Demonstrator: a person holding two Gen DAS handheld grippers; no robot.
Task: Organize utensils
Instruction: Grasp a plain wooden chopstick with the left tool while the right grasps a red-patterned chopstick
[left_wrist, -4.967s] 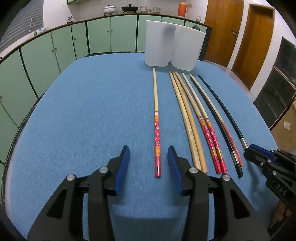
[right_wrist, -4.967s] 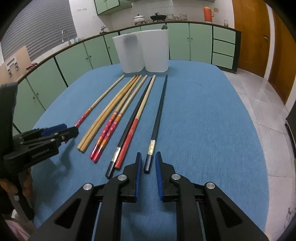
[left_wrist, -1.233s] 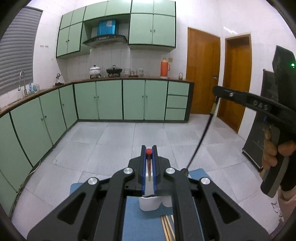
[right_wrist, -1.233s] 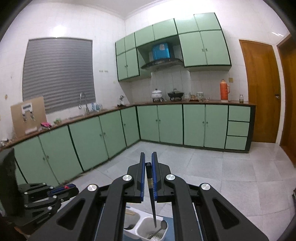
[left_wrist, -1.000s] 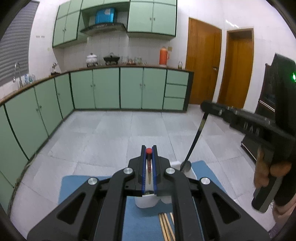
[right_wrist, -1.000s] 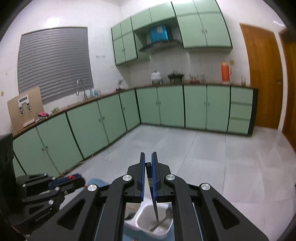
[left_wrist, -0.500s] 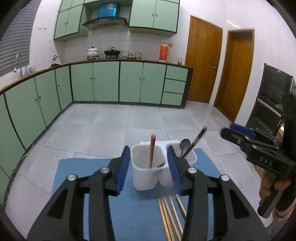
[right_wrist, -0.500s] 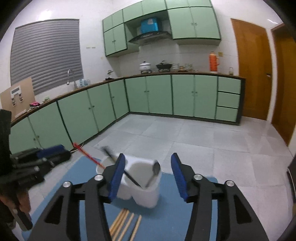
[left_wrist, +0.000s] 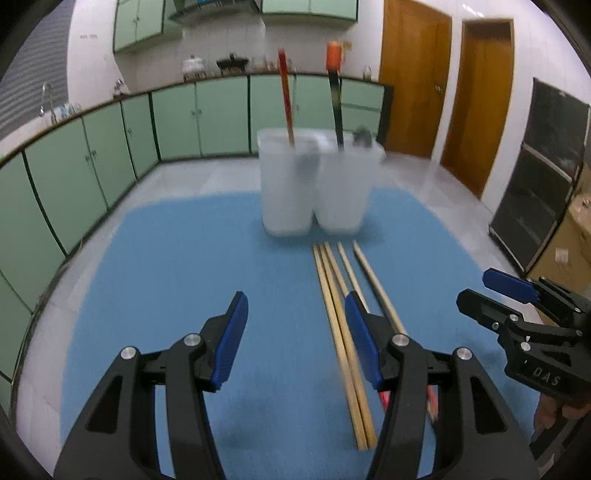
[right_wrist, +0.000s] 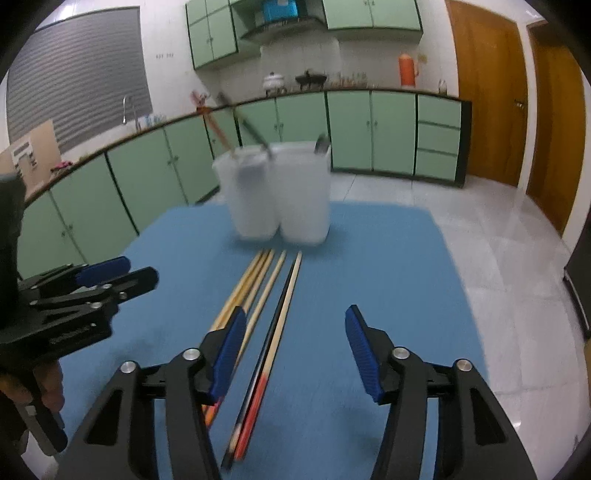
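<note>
Two white cups (left_wrist: 286, 184) stand side by side at the far end of the blue table (left_wrist: 166, 277). A red-ended chopstick (left_wrist: 285, 96) leans in the left cup and a black chopstick (left_wrist: 335, 107) in the right cup (right_wrist: 303, 192), beside a spoon (right_wrist: 322, 144). Several chopsticks (left_wrist: 340, 314) lie in a row in front of the cups, bamboo ones (right_wrist: 247, 284) to the left of a black and red-ended pair (right_wrist: 280, 306). My left gripper (left_wrist: 294, 306) hovers over the table with its jaws opening and nothing between them. My right gripper (right_wrist: 295, 321) is above the lying chopsticks, its jaws closing slightly on nothing.
Green cabinets (left_wrist: 110, 147) line the wall behind the table. Wooden doors (left_wrist: 413, 77) and a dark cabinet (left_wrist: 546, 170) stand to the right. Tiled floor (right_wrist: 480, 240) lies beyond the table's far and right edges. A hand (right_wrist: 48, 387) holds the left gripper's handle.
Both grippers let go of their chopsticks, which now stand in the cups. Both have since come down and drawn back from the cups over the table, jaws apart.
</note>
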